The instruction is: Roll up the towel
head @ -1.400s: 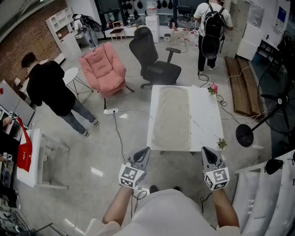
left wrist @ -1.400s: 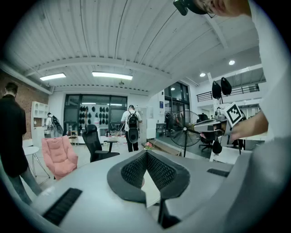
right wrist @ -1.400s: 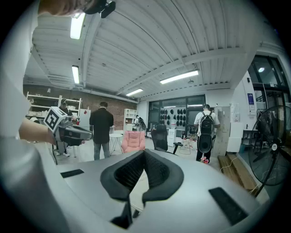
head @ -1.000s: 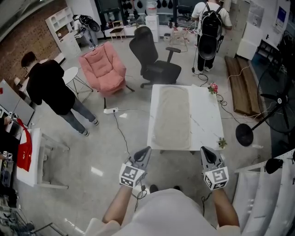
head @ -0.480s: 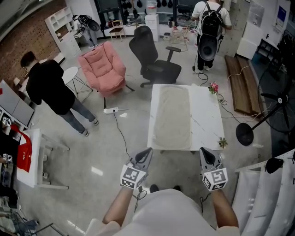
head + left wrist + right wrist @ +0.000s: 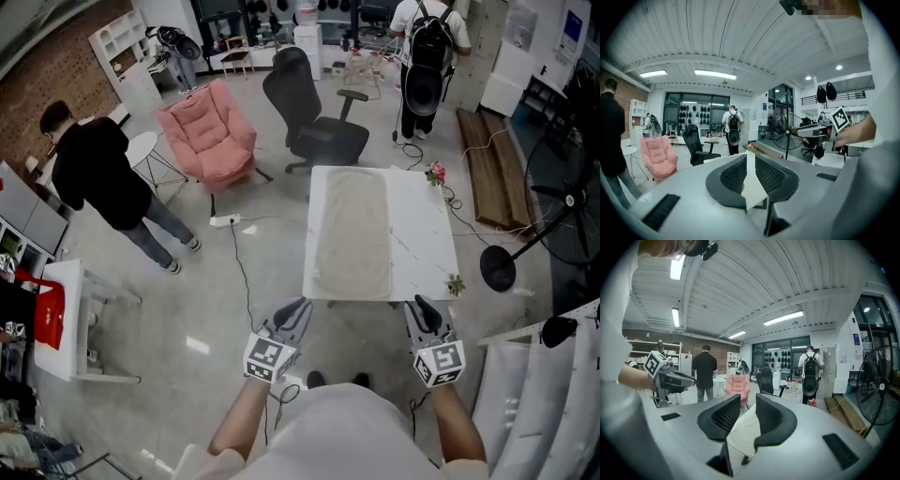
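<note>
A beige towel (image 6: 352,234) lies flat and unrolled along the white marble table (image 6: 422,246). Both grippers hover side by side just short of the table's near edge, apart from the towel. The left gripper (image 6: 298,307) points at the near left corner and the right gripper (image 6: 419,306) at the near right corner. Both sets of jaws have just been opening, and nothing is between them. In the left gripper view the left gripper (image 6: 749,161) shows a narrow gap. In the right gripper view the right gripper (image 6: 747,405) shows a wider one.
A black office chair (image 6: 314,117) and a pink armchair (image 6: 208,136) stand beyond the table. One person in black (image 6: 98,178) is at the left, another with a backpack (image 6: 427,56) at the back. A standing fan (image 6: 562,211), wooden planks (image 6: 492,169) and a floor cable (image 6: 239,262) flank the table.
The jaws of both grippers have parted, the right more than the left. Both hands stay where they were before the table's near edge.
</note>
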`<state>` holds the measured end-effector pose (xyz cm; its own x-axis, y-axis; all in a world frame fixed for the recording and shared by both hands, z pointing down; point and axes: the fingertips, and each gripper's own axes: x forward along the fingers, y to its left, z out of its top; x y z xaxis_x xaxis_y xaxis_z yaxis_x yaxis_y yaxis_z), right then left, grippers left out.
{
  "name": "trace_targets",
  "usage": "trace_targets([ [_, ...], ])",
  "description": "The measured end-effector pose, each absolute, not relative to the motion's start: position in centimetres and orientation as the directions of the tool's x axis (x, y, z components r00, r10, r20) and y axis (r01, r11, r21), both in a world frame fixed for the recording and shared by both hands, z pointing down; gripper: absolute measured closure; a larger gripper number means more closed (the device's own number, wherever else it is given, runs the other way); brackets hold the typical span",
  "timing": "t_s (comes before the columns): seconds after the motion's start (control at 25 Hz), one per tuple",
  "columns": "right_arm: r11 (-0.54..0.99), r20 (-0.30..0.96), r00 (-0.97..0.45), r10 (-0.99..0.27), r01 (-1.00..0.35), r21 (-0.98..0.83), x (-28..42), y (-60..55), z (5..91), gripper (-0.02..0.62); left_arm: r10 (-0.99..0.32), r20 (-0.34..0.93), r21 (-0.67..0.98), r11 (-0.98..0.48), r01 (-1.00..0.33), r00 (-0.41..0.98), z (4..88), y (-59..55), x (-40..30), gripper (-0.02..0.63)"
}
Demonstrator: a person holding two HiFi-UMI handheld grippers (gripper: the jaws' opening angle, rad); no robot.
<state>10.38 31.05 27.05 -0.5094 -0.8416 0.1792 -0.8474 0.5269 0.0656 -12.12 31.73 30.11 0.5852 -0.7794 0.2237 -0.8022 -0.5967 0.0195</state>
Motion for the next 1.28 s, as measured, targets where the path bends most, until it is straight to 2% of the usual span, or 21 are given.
trace_targets([
  [0.28,0.521,0.194,-0.501,-0.844,-0.851,0.069,9.2,31.9,27.3,0.453,-0.762,0.213,0.062,-0.614,-0.787,0.612,30.4,32.2,-13.8,0.459],
  [0.88,0.49,0.238,-0.458,-0.857,-0.866,0.098,7.0,33.2,29.0,0.463,-0.714,0.232,0.05,-0.669,-0.741,0.66,32.0,33.3,-16.3,0.454],
  [1.28,0.507,0.292,-0.467,-0.834,-0.858,0.076,7.7,29.1,31.9,0.465,-0.698,0.279,0.06,-0.673,-0.737,0.66,34.4,29.4,-15.2,0.454],
])
